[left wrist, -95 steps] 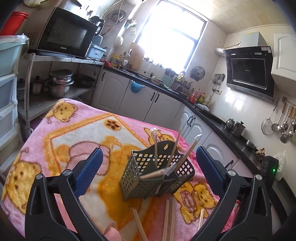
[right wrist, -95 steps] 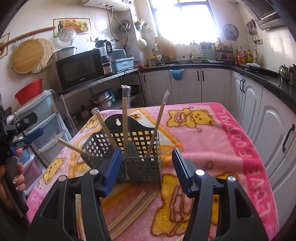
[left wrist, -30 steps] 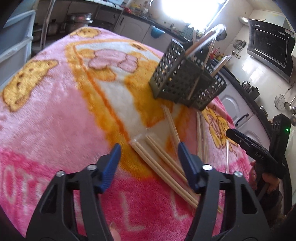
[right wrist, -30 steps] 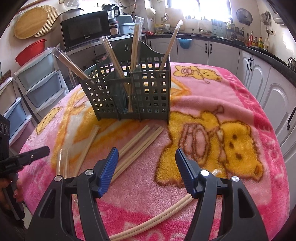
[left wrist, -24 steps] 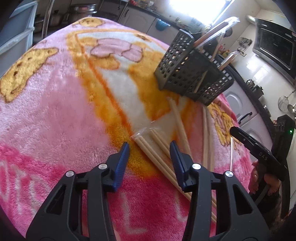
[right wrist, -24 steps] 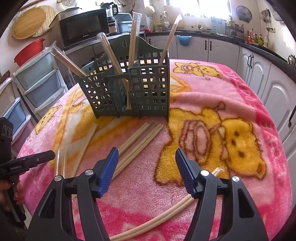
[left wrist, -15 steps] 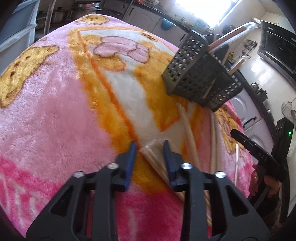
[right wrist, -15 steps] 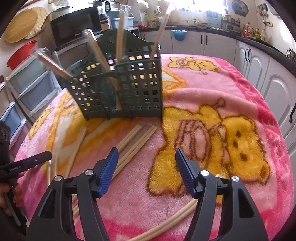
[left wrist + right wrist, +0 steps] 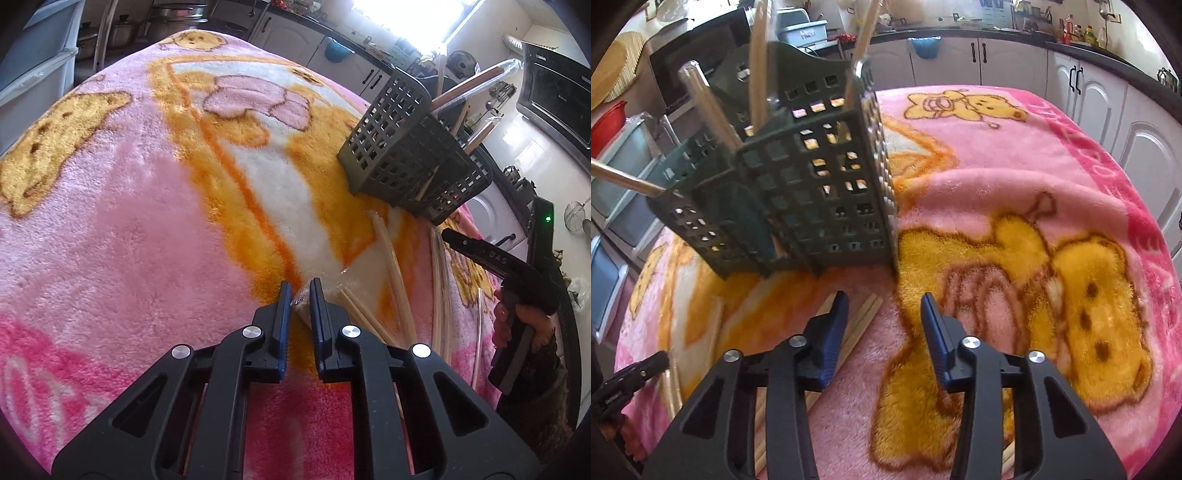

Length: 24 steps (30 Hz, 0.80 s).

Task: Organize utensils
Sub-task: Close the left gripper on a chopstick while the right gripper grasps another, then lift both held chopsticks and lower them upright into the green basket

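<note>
On my left camera the left gripper (image 9: 300, 295) has just been closing and now pinches the end of a wrapped chopstick pair (image 9: 354, 310) lying on the blanket (image 9: 147, 206); only this view shows that grip. My right camera shows the right gripper (image 9: 882, 314), jaws just narrowed but still apart and holding nothing, over loose chopsticks (image 9: 860, 325) just in front of the basket (image 9: 812, 199), where more sticks stand.
</note>
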Each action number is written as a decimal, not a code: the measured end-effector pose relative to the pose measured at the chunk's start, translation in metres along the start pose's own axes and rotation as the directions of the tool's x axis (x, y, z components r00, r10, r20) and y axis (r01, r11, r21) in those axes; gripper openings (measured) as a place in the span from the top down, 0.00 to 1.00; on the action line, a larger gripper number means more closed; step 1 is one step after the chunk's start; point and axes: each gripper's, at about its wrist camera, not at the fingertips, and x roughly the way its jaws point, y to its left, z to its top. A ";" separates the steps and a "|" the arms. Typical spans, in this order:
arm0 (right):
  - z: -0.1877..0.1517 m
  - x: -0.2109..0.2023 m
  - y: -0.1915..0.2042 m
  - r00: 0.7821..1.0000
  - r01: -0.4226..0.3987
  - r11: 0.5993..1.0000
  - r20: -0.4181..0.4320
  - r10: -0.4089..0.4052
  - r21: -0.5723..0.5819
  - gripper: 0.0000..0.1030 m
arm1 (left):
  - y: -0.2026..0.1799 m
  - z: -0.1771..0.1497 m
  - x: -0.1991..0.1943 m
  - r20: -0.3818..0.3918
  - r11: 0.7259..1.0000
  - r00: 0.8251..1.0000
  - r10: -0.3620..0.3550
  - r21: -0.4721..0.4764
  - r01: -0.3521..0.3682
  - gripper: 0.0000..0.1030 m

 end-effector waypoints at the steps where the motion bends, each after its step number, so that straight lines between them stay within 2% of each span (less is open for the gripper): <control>1: 0.000 0.002 -0.002 1.000 -0.005 1.000 -0.004 0.005 0.005 0.67 | 0.001 0.001 0.000 0.003 1.000 1.000 0.005 -0.001 -0.005 0.92; 7: 0.005 0.012 -0.007 1.000 -0.016 0.999 -0.010 0.016 0.029 0.68 | 0.009 0.002 -0.004 0.010 1.000 1.000 0.019 -0.017 -0.019 0.92; 10: 0.005 0.013 -0.003 1.000 -0.002 1.000 -0.006 0.002 0.000 0.78 | 0.009 0.003 -0.002 0.012 1.000 1.000 0.024 -0.018 -0.023 0.92; 11: 0.004 0.013 -0.002 1.000 -0.008 1.000 -0.006 0.008 -0.009 0.88 | 0.009 0.004 -0.002 0.012 1.000 1.000 0.026 -0.017 -0.025 0.92; 14: 0.003 0.010 -0.003 1.000 0.002 1.000 0.007 -0.002 -0.025 0.91 | 0.009 0.005 0.001 0.011 0.999 1.000 0.024 -0.024 -0.024 0.92; 24: -0.008 -0.027 -0.033 0.996 0.001 0.999 0.086 -0.005 0.043 0.94 | 0.015 0.011 0.006 0.007 1.000 1.000 -0.007 -0.020 0.007 0.97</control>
